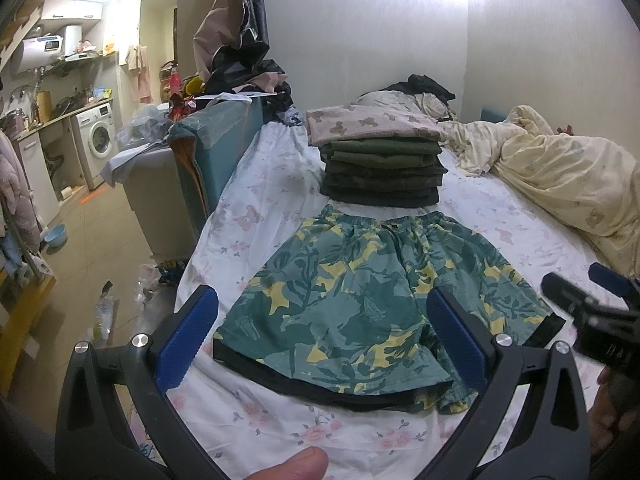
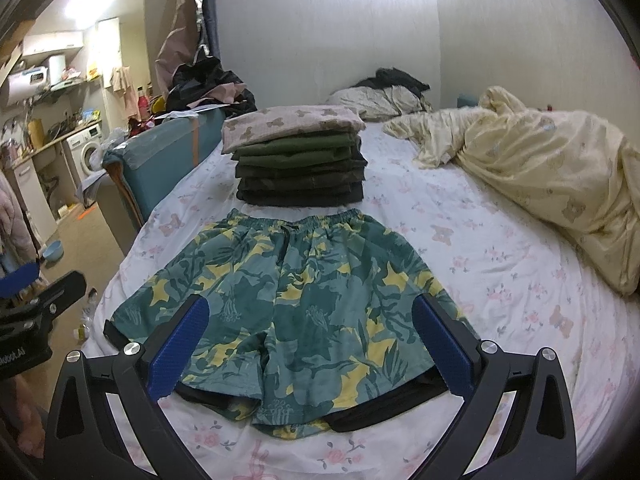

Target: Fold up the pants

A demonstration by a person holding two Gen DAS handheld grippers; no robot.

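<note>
We hold both grippers over the near edge of the bed, and the shorts lie flat on the floral sheet right in front of us, waistband away from us, black-trimmed leg hems nearest. Our left gripper has its blue fingers spread wide, nothing between them, hovering above the left leg. Our right gripper is spread just as wide, empty too, framing the crotch and the right leg hem. Just beyond the waistband sits a stack of folded clothes, dark greens under a bear-print piece. A rumpled yellow duvet lies to the right, well apart from the shorts.
</note>
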